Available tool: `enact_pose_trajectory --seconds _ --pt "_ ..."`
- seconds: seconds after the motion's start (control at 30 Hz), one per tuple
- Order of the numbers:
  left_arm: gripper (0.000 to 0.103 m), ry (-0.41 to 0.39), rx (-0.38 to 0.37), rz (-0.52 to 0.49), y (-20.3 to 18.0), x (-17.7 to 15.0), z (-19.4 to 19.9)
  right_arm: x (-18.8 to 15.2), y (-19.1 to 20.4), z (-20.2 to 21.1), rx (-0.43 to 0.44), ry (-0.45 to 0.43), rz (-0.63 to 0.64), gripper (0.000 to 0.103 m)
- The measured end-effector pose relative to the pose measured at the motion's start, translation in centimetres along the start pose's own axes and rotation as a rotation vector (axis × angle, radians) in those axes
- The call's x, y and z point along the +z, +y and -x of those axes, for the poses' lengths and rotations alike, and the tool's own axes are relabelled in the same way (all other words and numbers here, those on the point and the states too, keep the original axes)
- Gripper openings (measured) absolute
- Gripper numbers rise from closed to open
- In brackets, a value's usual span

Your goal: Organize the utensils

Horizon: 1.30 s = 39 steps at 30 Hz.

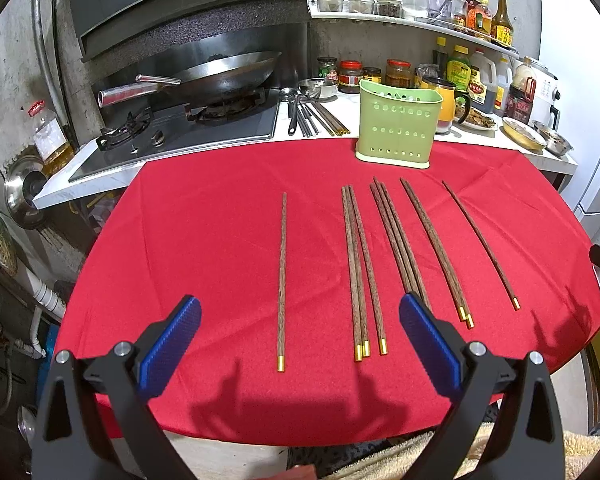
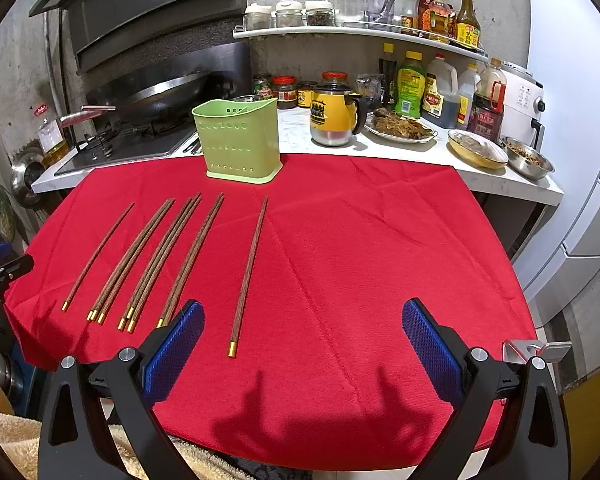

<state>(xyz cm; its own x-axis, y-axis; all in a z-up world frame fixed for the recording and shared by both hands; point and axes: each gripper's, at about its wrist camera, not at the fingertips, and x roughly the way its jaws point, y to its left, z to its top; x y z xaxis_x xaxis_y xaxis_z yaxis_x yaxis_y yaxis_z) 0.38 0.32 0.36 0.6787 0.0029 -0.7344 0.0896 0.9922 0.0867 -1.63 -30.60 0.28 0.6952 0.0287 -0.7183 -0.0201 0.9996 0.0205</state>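
Several brown wooden chopsticks with gold ends lie in a row on the red tablecloth (image 1: pixel 204 240). A single chopstick (image 1: pixel 282 280) lies apart at the left, between my left gripper's fingers in depth. Groups of chopsticks (image 1: pixel 360 272) lie right of it. A green perforated utensil holder (image 1: pixel 398 124) stands upright at the cloth's far edge, empty as far as I see. My left gripper (image 1: pixel 300 320) is open above the near edge. In the right wrist view the holder (image 2: pixel 238 140) is far left, the rightmost chopstick (image 2: pixel 249 272) lies ahead, and my right gripper (image 2: pixel 304 324) is open, holding nothing.
Behind the cloth runs a white counter (image 2: pixel 420 148) with a yellow mug (image 2: pixel 334 118), plates of food, sauce bottles and jars. A wok (image 1: pixel 224 76) sits on the gas stove at back left. Metal utensils (image 1: pixel 308 114) lie on the counter beside the stove.
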Motion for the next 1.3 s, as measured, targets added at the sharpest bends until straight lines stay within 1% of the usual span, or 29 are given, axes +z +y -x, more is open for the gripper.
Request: enact_pose_trajectory --seconds 1.3 --pt "0.097 0.006 -0.003 0.019 0.59 -0.32 -0.27 -0.22 0.51 -0.42 0.007 0.01 0.006 0.097"
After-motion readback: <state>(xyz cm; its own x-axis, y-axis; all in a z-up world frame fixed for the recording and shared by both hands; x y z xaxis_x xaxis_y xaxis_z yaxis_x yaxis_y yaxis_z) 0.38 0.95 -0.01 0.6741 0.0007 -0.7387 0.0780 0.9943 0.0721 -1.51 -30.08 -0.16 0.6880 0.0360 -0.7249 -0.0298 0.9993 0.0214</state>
